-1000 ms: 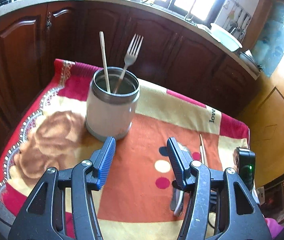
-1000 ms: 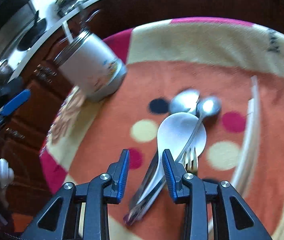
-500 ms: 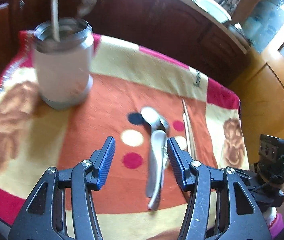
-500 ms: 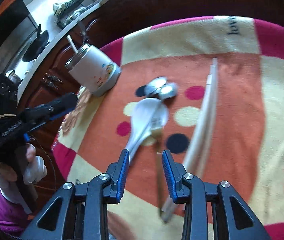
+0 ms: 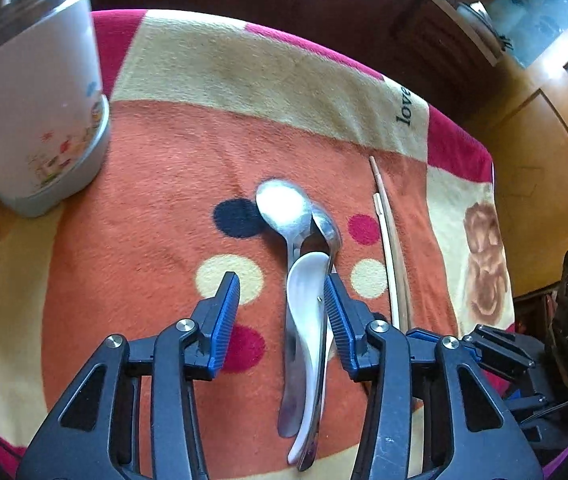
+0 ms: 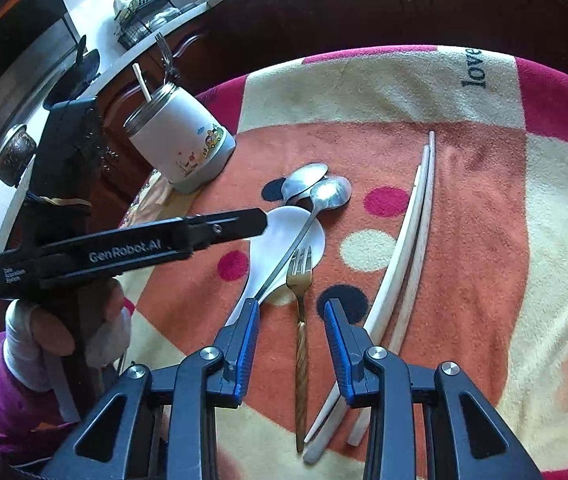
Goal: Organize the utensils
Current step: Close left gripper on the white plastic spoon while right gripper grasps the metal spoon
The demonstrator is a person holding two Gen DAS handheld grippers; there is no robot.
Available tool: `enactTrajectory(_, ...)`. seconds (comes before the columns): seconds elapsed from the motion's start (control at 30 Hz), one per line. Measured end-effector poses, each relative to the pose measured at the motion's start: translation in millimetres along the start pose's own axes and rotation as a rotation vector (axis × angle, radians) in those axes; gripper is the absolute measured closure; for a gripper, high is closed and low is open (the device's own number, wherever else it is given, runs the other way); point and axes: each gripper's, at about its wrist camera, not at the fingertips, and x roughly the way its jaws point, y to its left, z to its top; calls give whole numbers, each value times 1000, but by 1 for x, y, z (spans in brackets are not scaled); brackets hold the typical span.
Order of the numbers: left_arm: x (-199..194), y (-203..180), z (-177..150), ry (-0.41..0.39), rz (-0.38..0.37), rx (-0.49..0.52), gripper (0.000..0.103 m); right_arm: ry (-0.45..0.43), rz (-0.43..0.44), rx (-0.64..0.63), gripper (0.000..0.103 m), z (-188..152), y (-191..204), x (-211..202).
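— What can't you make out?

— The white holder (image 5: 36, 92) is cut off at my left view's edge; its contents blur.

— And the utensils?

— Mid-blanket (image 6: 364, 92): white ladle-spoon (image 6: 284, 240) under two steel spoons (image 6: 330, 194), gold fork (image 6: 301, 280), pale chopsticks (image 6: 412, 240). My left hand-held gripper (image 5: 282, 300) gapes wide over the spoons; my right hand-held gripper (image 6: 292, 320) straddles the fork, wide.

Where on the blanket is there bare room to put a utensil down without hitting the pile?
Free: the orange stretch between the white jar and the metal spoons, and the beige band behind them by the "love" lettering. Also right of the chopsticks. Crowded: the middle, where spoons, white spoon and fork overlap.
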Motion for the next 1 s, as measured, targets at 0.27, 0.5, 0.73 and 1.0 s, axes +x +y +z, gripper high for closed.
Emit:
enactTrajectory(0.27, 13, -7, 4, 24, 17, 41, 94, 11, 1, 0, 70, 1, -4, 7)
enactTrajectory(0.5, 1, -14, 2, -6, 25, 72, 102, 13, 3, 2, 70, 6, -5, 13)
enactTrajectory(0.73, -28, -1, -1, -46, 36, 58, 102, 26, -30, -47, 70, 13, 1, 24)
enactTrajectory(1.0, -53, 29, -8, -86, 41, -36, 102, -1, -40, -26, 70, 25, 4, 26)
